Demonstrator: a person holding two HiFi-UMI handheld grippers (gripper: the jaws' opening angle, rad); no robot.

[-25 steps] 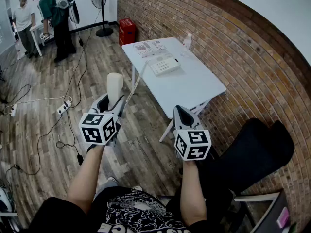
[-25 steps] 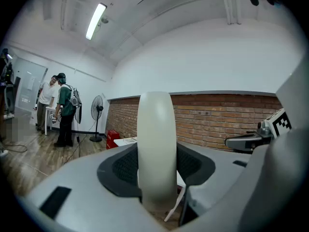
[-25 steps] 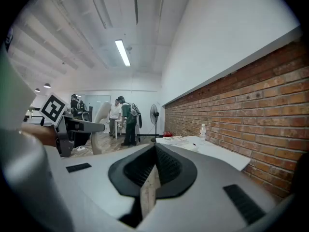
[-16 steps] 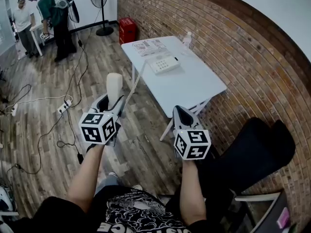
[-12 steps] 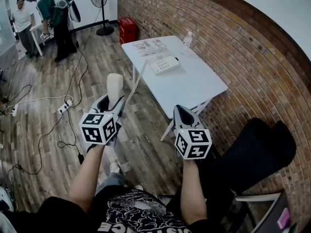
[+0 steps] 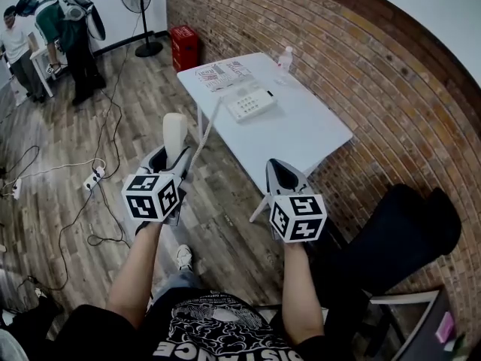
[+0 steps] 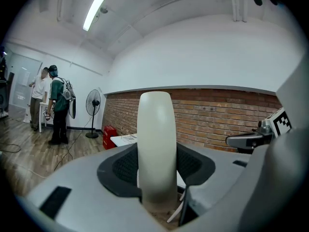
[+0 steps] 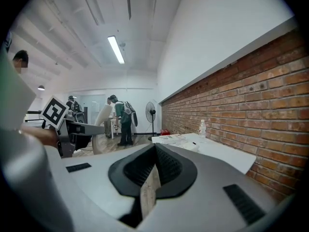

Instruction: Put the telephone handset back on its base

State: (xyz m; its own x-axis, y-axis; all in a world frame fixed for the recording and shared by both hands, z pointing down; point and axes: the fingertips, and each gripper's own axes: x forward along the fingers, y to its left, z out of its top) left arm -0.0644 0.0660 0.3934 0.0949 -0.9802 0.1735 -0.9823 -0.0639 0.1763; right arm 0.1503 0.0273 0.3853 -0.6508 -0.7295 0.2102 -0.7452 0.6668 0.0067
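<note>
A cream telephone handset stands upright in my left gripper, whose jaws are shut on its lower part. In the left gripper view the handset fills the gap between the pads. A coiled cord runs from it to the white telephone base on the white table. My right gripper hovers short of the table's near corner with its jaws shut and nothing between them. Both grippers are well short of the base.
On the table's far end lie papers and a clear bottle. A brick wall runs along the right. A black chair stands at the right. Cables and a power strip lie on the wood floor. Two people, a fan and a red box stand far back.
The person has stepped toward the table and both grippers have gone along. The handset stays held in the left gripper. The room's far end has shifted left in view.
</note>
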